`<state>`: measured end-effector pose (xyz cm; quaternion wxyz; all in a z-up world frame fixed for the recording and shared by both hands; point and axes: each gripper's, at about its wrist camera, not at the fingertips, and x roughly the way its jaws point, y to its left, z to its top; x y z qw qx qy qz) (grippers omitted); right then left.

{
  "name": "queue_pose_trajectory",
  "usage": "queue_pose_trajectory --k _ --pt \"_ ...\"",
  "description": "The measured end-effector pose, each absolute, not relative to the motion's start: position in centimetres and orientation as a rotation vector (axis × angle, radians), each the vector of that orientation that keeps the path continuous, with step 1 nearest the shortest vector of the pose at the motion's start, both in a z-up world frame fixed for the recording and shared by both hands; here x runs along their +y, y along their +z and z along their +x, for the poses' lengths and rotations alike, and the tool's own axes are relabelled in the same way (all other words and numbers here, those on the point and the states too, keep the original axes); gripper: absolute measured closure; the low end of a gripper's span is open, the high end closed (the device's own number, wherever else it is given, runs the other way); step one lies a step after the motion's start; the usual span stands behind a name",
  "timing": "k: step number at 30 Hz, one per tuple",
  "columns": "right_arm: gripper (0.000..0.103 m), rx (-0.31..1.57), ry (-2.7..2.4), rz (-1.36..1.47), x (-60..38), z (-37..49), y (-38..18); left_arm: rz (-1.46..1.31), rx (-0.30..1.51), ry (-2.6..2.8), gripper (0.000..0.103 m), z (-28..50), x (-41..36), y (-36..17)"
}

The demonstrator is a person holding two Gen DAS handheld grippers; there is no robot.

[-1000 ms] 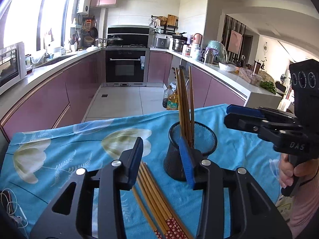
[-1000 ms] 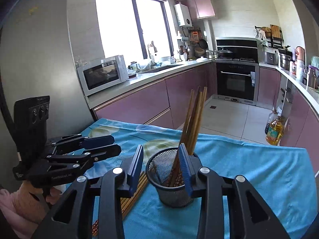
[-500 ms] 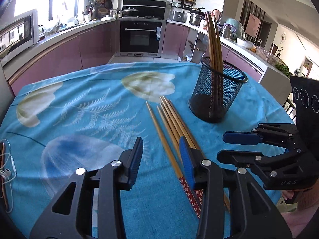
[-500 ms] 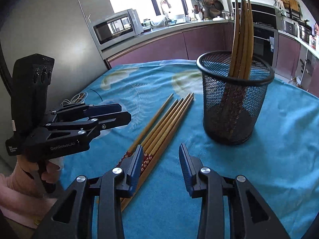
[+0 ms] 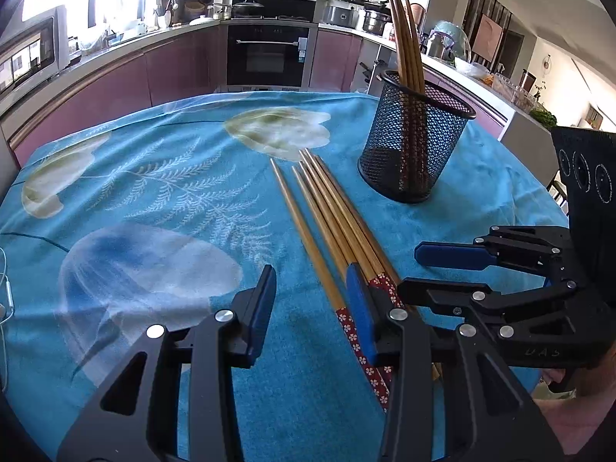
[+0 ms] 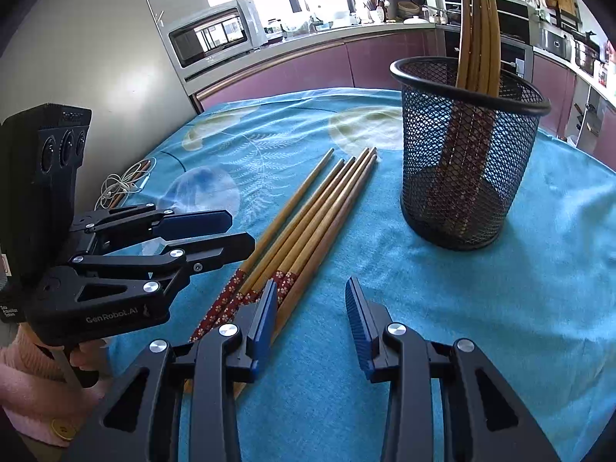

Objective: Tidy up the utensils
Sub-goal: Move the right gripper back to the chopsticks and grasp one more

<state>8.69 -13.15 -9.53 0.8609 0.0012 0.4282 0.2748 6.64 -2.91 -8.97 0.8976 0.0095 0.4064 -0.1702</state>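
Note:
Several wooden chopsticks (image 5: 327,223) (image 6: 308,223) with red floral ends lie side by side on the blue tablecloth (image 5: 154,192). A black mesh holder (image 5: 412,154) (image 6: 462,161) stands upright beyond them, with several more chopsticks (image 5: 404,38) (image 6: 477,27) standing in it. My left gripper (image 5: 310,281) (image 6: 240,231) hovers open over the floral ends, its pads touching nothing. My right gripper (image 6: 311,300) (image 5: 419,273) is open beside it, just right of the same ends, with only cloth between its fingers. A hand holds each gripper.
A white earphone cable (image 6: 123,188) lies near the cloth's left edge. A microwave (image 6: 215,38) sits on the kitchen counter behind the table. The table's far edge drops off to the kitchen floor, with purple cabinets and an oven beyond.
Both grippers have come down toward the table and tipped downward, closing in on the chopsticks' floral ends. Their jaws stand as wide as before. The chopsticks and holder have not moved.

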Motion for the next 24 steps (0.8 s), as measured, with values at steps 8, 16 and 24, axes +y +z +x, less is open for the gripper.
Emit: queue_pose_trajectory --k 8,16,24 --pt "0.068 0.893 0.559 -0.038 -12.75 8.54 -9.52 0.04 0.857 -0.343 0.065 6.61 -3.21 -9.56" --pt "0.068 0.901 0.543 -0.052 -12.89 8.63 -9.39 0.05 0.864 -0.339 0.065 6.64 -3.29 -9.73" --pt "0.069 0.907 0.523 -0.062 -13.33 8.77 -9.25 0.065 0.872 -0.338 0.064 6.81 -3.51 -9.71"
